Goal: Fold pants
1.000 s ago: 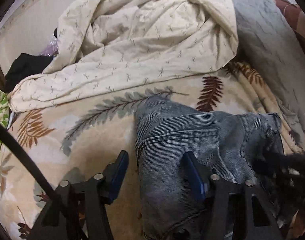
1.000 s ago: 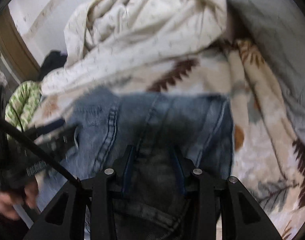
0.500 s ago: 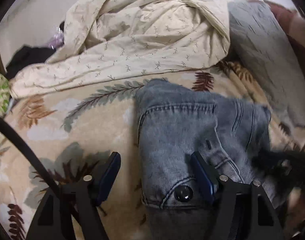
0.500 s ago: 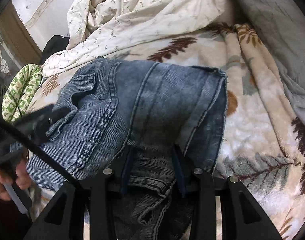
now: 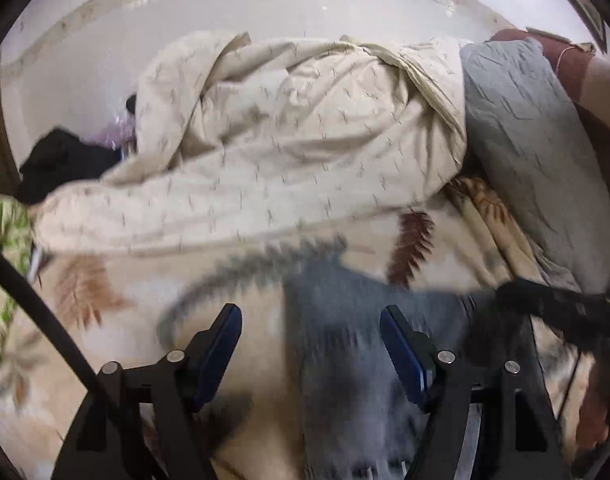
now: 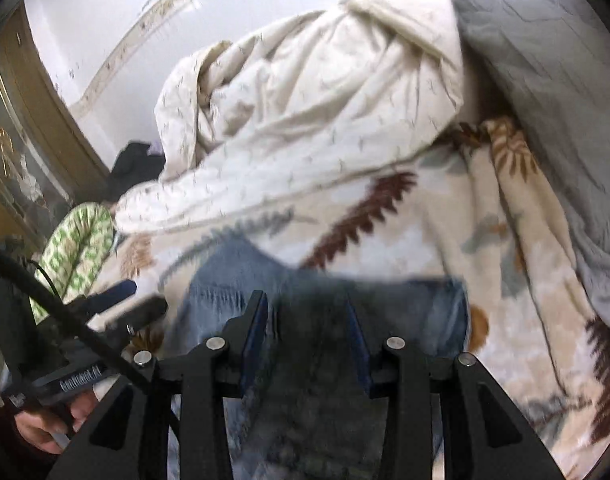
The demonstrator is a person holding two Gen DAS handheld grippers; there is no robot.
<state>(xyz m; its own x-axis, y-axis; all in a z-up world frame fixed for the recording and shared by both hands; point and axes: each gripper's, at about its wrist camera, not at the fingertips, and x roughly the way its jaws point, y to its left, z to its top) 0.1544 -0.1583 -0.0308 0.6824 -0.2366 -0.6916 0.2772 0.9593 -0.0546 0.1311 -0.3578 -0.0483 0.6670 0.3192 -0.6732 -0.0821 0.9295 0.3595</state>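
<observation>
Ok, jeans (image 5: 345,360) lie on the leaf-print blanket (image 5: 117,320) on the bed, in front of the bunched cream duvet (image 5: 289,152), grey pillow (image 5: 533,152) to the right. My right gripper (image 6: 305,344): jaws narrowed w/ dark denim between them, looks like pinching the jeans to carry a fold, blur so not 100% sure. My left gripper (image 5: 311,344): jaws spread wide, holding nothing, over the jeans' left edge, prob ready to pin or grab that side.

One white label on the left gripper (image 6: 117,300) body, seen from the right wrist camera; too blurred to read. No other text legible.
</observation>
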